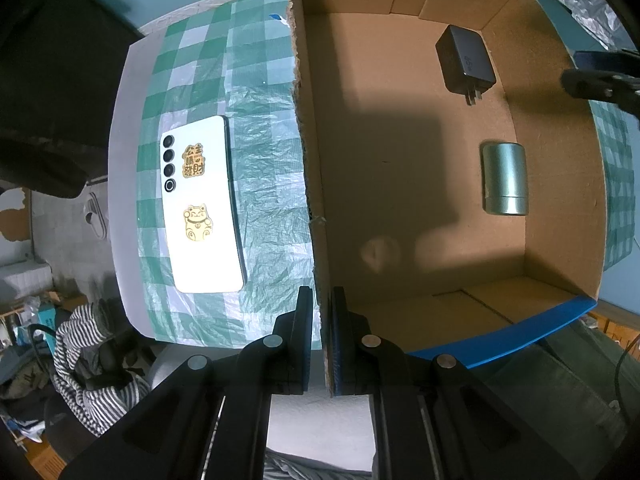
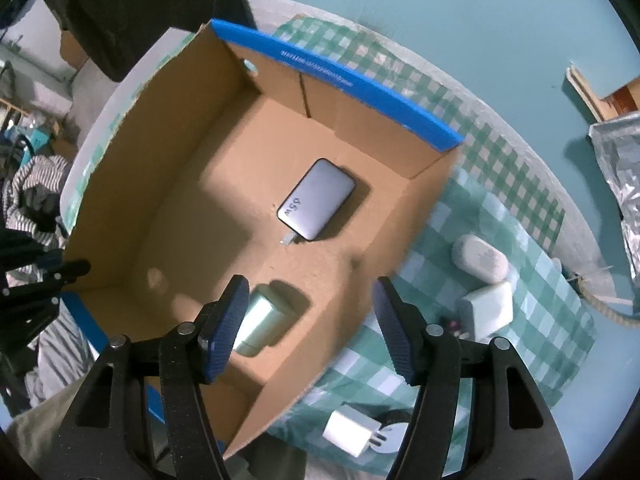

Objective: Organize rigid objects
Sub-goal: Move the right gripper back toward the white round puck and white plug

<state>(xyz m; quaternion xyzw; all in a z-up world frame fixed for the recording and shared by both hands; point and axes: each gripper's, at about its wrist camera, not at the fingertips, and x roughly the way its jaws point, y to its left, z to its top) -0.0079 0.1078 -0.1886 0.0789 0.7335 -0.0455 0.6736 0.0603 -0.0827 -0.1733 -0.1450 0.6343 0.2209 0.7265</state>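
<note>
Over the open cardboard box [image 2: 132, 184] we are holding both grippers pointing straight down. Our left gripper [image 1: 321, 336] is sitting on the box's torn side wall, its jaws together and clamped on that wall's top edge, the cardboard pinched between the two blue pads. Our right gripper [image 2: 308, 328] is hanging above the box floor with its jaws apart and nothing between them; no pad is touching anything.

Just beside the right gripper's left finger [image 2: 224, 332], down on the box floor, one pale green metal cylinder [image 2: 262, 326] is lying on its side. Ahead of the right jaws, farther along the floor, one dark charger [image 2: 316, 205] is lying flat with its prongs toward us. We are counting two things inside the box.

Outside the box, to the left of the left jaws, one white phone [image 1: 202, 206] is lying face down on the green checked cloth [image 1: 260, 160], well apart from the pinched wall. To the right of the right jaws, three white things are resting on the cloth: one oval case [image 2: 480, 260], one blocky adapter [image 2: 486, 308] near it, and one small plug [image 2: 352, 430] nearest the right finger.
</note>
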